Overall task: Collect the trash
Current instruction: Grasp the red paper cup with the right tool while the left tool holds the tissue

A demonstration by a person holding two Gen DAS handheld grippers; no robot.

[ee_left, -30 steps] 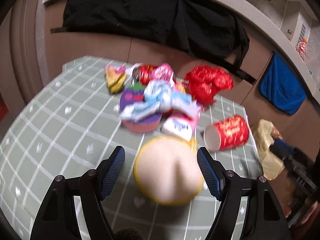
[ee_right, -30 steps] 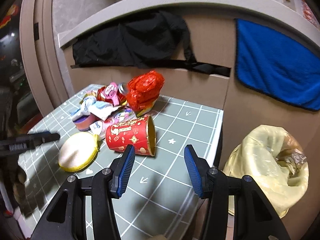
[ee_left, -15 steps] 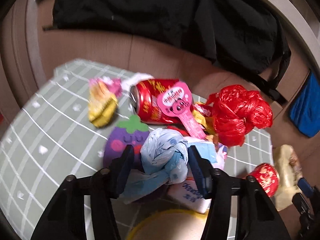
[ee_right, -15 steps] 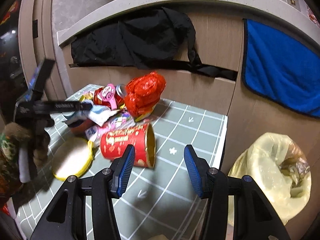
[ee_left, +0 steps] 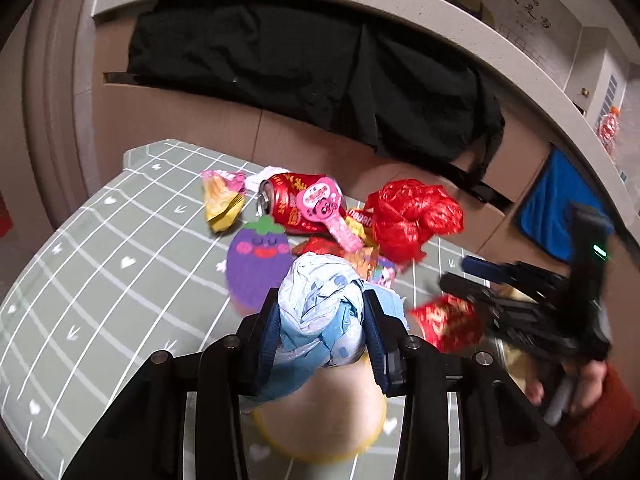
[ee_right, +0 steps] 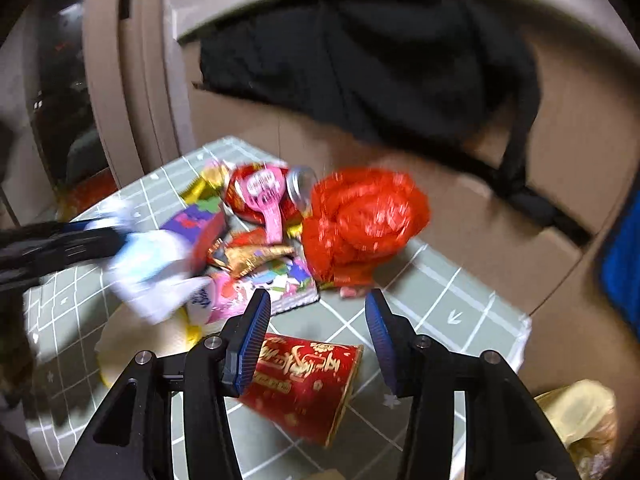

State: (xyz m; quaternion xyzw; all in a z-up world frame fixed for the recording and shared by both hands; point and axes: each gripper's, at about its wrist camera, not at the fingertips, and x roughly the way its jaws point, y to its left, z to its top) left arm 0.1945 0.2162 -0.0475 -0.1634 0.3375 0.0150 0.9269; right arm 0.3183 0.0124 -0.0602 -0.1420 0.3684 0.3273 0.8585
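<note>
My left gripper (ee_left: 320,332) is shut on a crumpled light blue plastic bag (ee_left: 322,320) and holds it above a round yellow-rimmed pad (ee_left: 320,412). The bag shows blurred in the right wrist view (ee_right: 148,268). My right gripper (ee_right: 316,332) is open and empty, just above a red paper cup (ee_right: 304,384) lying on its side. A trash pile lies on the green checked table (ee_left: 100,280): a red can (ee_left: 288,200), a crumpled red bag (ee_left: 412,216), a pink tag (ee_left: 326,210), a purple eggplant pad (ee_left: 256,264) and a yellow wrapper (ee_left: 220,204).
A yellow trash bag (ee_right: 580,420) hangs off the table's right edge. A brown wall with a black cloth (ee_left: 300,72) stands behind the table. A blue towel (ee_left: 556,208) hangs at the right. My right gripper also shows in the left wrist view (ee_left: 520,304).
My left gripper has closed on the light blue bag and lifted it from the pile. My right gripper has moved forward and down over the red cup.
</note>
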